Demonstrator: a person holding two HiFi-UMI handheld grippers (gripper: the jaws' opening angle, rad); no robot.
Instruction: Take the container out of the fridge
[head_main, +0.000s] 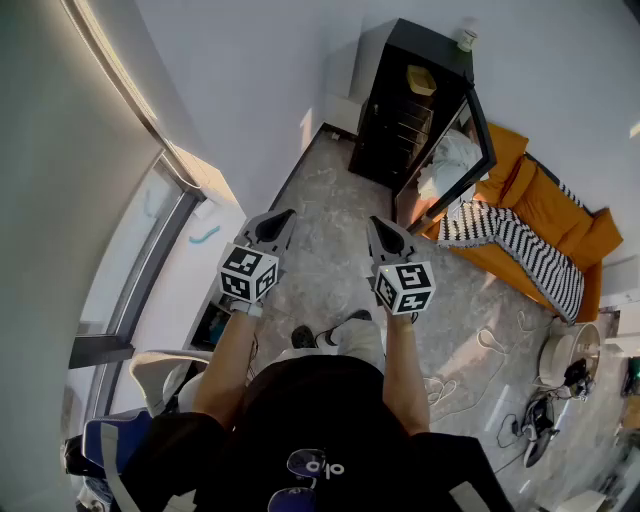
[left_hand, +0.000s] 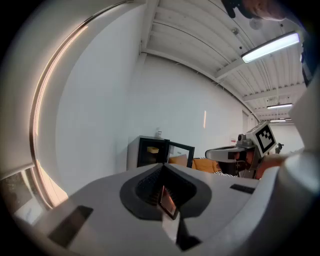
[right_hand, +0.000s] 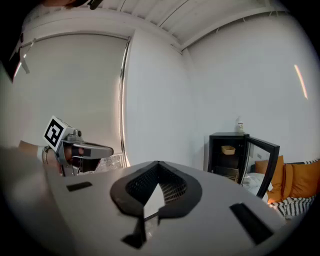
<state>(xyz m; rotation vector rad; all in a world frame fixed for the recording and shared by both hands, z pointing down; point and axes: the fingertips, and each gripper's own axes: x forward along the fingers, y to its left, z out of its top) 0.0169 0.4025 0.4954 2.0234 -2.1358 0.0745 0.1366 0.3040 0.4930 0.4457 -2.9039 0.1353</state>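
Observation:
A small black fridge (head_main: 390, 120) stands against the far wall with its glass door (head_main: 452, 160) swung open to the right. A yellow container (head_main: 421, 80) sits on an upper shelf inside it. I hold both grippers level in front of me, several steps short of the fridge. My left gripper (head_main: 283, 217) is shut and holds nothing. The right gripper (head_main: 377, 224) beside it is also shut and empty. In the left gripper view the fridge (left_hand: 150, 152) and container (left_hand: 153, 149) are small and distant. The right gripper view shows the fridge (right_hand: 227, 155), container (right_hand: 228, 149) and door (right_hand: 265, 165).
An orange sofa (head_main: 545, 210) with a striped blanket (head_main: 520, 250) stands right of the fridge, close to the open door. A small bottle (head_main: 465, 40) stands on the fridge top. A window (head_main: 150, 250) runs along the left. Cables (head_main: 480, 370) lie on the floor at right.

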